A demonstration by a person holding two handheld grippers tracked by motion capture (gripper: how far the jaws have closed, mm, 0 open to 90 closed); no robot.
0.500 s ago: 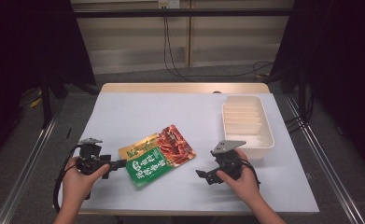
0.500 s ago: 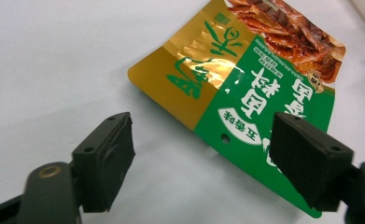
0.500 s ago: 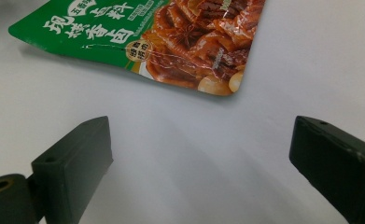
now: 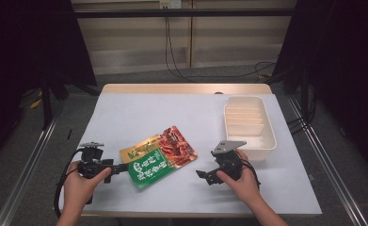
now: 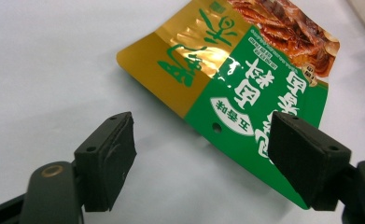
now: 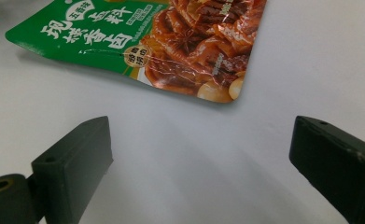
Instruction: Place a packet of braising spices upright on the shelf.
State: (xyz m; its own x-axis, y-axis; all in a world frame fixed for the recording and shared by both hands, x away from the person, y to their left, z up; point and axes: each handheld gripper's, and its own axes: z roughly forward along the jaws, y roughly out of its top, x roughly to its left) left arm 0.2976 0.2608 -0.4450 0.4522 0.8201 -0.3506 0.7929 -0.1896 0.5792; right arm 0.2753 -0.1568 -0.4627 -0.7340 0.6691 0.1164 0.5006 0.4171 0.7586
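One white tray with inner dividers sat right of centre in the high view, well apart from the single seasoning packet, and nothing lay between either tool and that packet. The packet, one green, gold and red pouch, lay flat on the white table just below the middle of the frame. Two grippers were out, one in each hand.

The left gripper, at lower left, pointed level toward the packet's near corner; in the left gripper view its jaws stood released, with the green corner reaching between them, perhaps brushing the right pad, though the angle made that hard to judge. The right gripper, at lower centre-right, aimed leftward at the packet's red end, its jaws spread wide over bare table, gripping nothing.
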